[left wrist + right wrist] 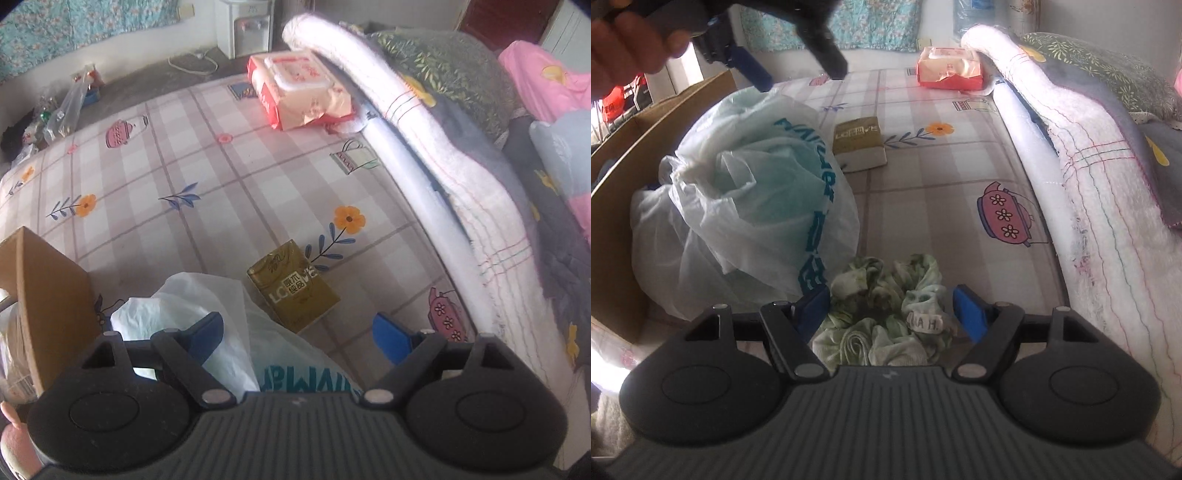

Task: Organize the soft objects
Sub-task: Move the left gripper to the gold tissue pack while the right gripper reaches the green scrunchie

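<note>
A crumpled pale plastic bag (750, 206) with teal lettering lies on the checked bedsheet beside a cardboard box; it also shows in the left wrist view (207, 317). My left gripper (299, 334) is open above the bag, its left finger over the plastic, and shows at the top left of the right wrist view (798, 74). A green-and-white scrunchie (886, 314) lies on the sheet between the fingers of my right gripper (891, 310), which is open around it, not closed on it.
A gold tissue pack (291, 288) lies mid-bed, and a red-and-white wipes pack (299, 88) lies at the far end. A cardboard box (624, 184) stands on the left. Rolled blankets and quilts (1089, 177) run along the right side of the bed.
</note>
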